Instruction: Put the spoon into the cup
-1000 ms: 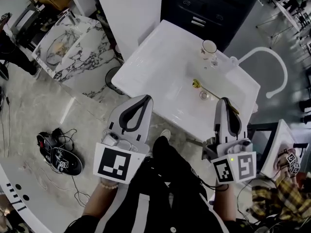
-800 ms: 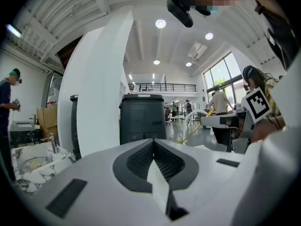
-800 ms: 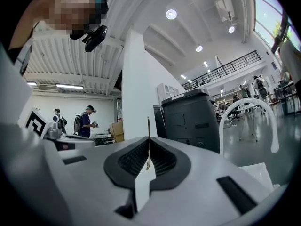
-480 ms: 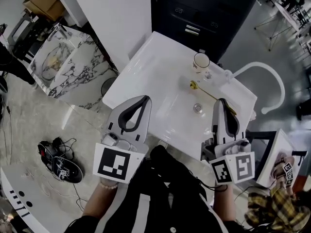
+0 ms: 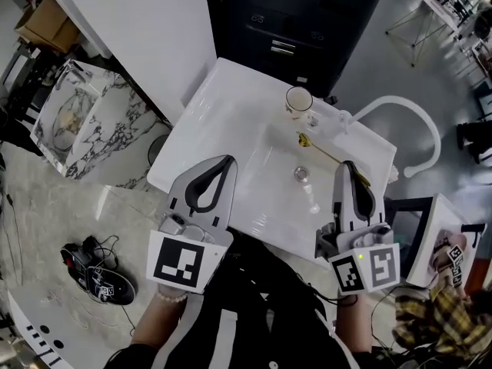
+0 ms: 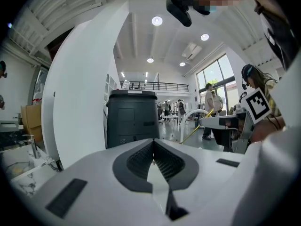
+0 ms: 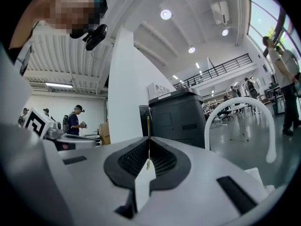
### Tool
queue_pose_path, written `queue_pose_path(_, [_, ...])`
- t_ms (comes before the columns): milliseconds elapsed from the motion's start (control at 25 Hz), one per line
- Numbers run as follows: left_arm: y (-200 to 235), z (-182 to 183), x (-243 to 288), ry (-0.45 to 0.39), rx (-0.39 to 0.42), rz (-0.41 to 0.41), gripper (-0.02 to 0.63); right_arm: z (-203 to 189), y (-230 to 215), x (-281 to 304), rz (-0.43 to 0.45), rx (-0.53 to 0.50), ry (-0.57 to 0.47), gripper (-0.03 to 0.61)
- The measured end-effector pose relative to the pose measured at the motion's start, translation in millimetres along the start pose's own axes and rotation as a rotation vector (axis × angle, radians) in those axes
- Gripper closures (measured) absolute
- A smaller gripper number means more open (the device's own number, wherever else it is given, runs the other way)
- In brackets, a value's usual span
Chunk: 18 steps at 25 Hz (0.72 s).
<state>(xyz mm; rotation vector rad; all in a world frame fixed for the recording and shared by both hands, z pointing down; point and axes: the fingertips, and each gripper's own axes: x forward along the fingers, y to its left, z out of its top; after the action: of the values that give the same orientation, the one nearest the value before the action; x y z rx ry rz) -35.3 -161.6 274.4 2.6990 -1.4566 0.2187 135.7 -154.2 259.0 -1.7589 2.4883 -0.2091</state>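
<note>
Spoon point(image 5: 329, 154): gold and thin, pinched by its handle in the right gripper point(image 5: 350, 172), whose jaws are pressed together on it; in the right gripper view the handle shows as a thin gold line standing up out of the closed jaws. Bowl end points ahead and to the left, toward the cup point(image 5: 298, 99); the spoon appears to be held clear over the basin of the white sink point(image 5: 231, 98), beyond the drain point(image 5: 301, 174) (height over the basin cannot be read from above).

Cup: upright on the far ledge of the sink, mouth open, nothing seen in it; the spoon bowl is near it but apart, not yet over the mouth.

Left gripper point(image 5: 221, 166): jaws together with nothing between them; it hangs over the near left part of the sink, well apart from cup and spoon.

Step in hand (judgement): the carry; pick-up looks done, insertion not yet done.

Next move calls for: bringing the bowl end over the cup mouth; tipping the spoon so the bowl goes down inside; parting the jaws only once it is in.

Risk: the long handle may lever a small cup over; the rim may get knocked on approach.
</note>
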Motion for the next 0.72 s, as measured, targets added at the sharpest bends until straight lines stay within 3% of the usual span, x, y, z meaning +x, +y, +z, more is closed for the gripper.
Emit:
queue_pose_path(240, [2,6,21,-0.006,0.010,-0.074,0.614,0,-5,9,-0.054,-0.006,-0.004,0.572])
queue_pose_path(720, [29,14,46,-0.014,0.025,-0.140,0.614,2,-10,37,-0.135,-0.022,-0.007,0.572])
